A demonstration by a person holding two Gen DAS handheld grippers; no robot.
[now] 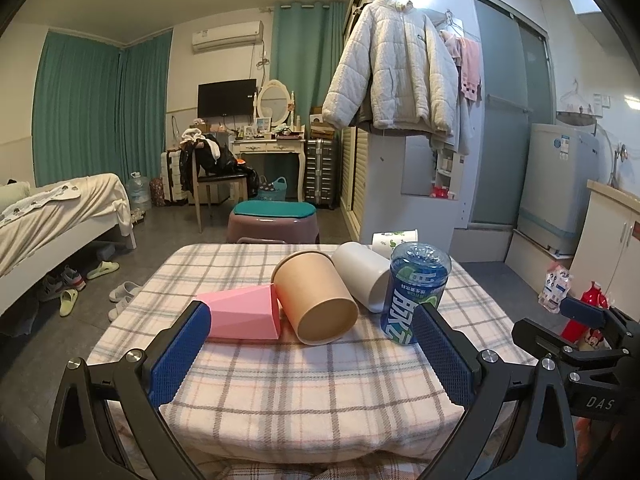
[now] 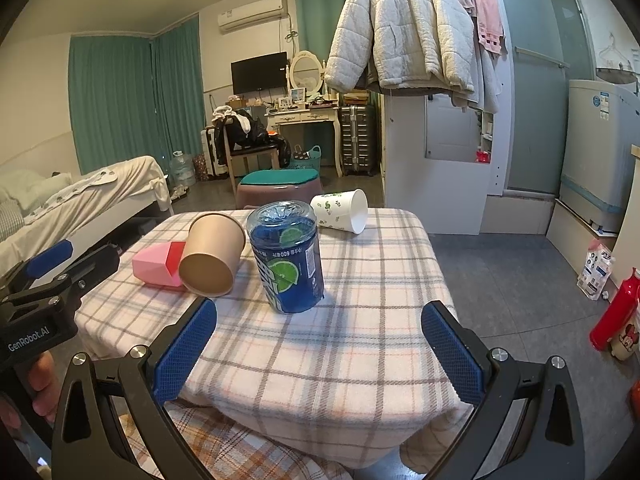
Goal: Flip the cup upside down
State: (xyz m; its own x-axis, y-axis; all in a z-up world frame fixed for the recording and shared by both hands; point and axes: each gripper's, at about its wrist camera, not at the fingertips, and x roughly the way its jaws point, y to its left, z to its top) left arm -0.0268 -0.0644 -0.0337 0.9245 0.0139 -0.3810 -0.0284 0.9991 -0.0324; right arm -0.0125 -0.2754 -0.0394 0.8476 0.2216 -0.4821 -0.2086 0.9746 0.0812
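Note:
Several cups sit on the plaid-covered table (image 1: 304, 396). A pink faceted cup (image 1: 244, 314), a brown paper cup (image 1: 316, 298) and a plain white cup (image 1: 362, 276) lie on their sides. A blue see-through cup (image 2: 288, 258) stands with its closed end up and its label inverted. A white leaf-print cup (image 2: 342, 210) lies on its side at the far edge. My left gripper (image 1: 312, 356) is open just short of the pink and brown cups, holding nothing. My right gripper (image 2: 320, 348) is open in front of the blue cup, also holding nothing.
A purple stool with a teal cushion (image 1: 274, 220) stands beyond the table. A red bottle (image 2: 614, 312) stands on the floor to the right, near a white cabinet (image 1: 608, 248). A bed (image 1: 52, 216) is at the left. A hand (image 2: 40, 384) holds the left gripper's handle.

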